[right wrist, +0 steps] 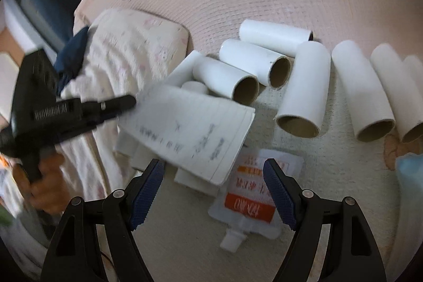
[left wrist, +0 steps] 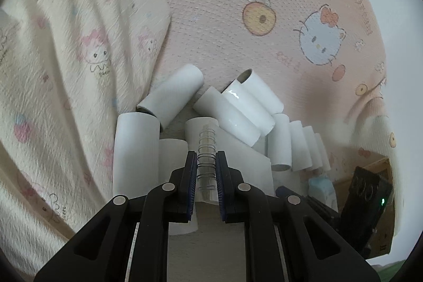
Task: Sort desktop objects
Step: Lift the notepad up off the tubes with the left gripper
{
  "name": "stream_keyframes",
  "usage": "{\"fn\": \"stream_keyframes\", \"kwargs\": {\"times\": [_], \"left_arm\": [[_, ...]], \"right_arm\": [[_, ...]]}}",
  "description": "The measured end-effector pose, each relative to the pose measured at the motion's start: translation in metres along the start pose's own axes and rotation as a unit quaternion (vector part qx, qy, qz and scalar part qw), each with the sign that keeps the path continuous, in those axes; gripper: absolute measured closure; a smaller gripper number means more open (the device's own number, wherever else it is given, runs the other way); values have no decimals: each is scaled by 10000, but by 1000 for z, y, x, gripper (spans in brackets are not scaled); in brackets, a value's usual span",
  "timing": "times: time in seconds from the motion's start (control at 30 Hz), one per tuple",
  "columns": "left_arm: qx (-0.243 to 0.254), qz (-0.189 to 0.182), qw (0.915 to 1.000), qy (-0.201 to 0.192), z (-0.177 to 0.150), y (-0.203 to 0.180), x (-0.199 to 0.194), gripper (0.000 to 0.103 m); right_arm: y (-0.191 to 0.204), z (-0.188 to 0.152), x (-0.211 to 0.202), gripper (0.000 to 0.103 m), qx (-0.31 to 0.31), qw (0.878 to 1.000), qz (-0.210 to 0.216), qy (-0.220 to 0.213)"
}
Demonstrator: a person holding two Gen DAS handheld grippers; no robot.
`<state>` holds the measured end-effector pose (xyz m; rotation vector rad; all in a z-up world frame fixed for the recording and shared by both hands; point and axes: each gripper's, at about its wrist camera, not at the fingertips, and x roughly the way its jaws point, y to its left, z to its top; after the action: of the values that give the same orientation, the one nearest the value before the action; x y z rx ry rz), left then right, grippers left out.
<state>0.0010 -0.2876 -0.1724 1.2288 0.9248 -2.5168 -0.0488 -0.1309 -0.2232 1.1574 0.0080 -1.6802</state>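
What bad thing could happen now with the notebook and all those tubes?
The left gripper pinches the notebook only by its wire spiral, so it might slip or twist out. The notebook hangs right over the white tubes, so swinging it could knock them rolling. The right gripper is open above the pouch and might bump the notebook.

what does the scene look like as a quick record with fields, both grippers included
left gripper: shut on the spiral notebook at its wire binding
right gripper: open, holding nothing
under right fingers: white spouted pouch with orange label, lying flat
paper tubes: many, white, some in a row, some piled
surface: pink cartoon-print sheet
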Motion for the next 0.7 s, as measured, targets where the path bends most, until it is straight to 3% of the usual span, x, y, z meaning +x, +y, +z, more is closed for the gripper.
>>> {"fn": "stream_keyframes", "kwargs": {"times": [0.3,0.37,0.43,0.57,0.63,0.7], "left_arm": [[110,165,9998,53,-1,2,7,87],[62,221,9997,106,-1,6,11,88],[-34,187,9997,154,-2,10,13,98],[-63,-206,9992,331,-1,10,16,98],[1,-67,9987,515,-2,6,22,98],[-97,-126,9990,410,-1,7,20,92]], "right_arm": [[-13,21,25,30,950,9934,540,363],[-16,25,29,39,1030,9924,533,419],[-21,27,34,52,1166,9902,543,544],[-18,27,38,60,1087,9902,627,614],[-14,28,36,62,933,9924,560,576],[-11,29,37,62,815,9941,448,558]]}}
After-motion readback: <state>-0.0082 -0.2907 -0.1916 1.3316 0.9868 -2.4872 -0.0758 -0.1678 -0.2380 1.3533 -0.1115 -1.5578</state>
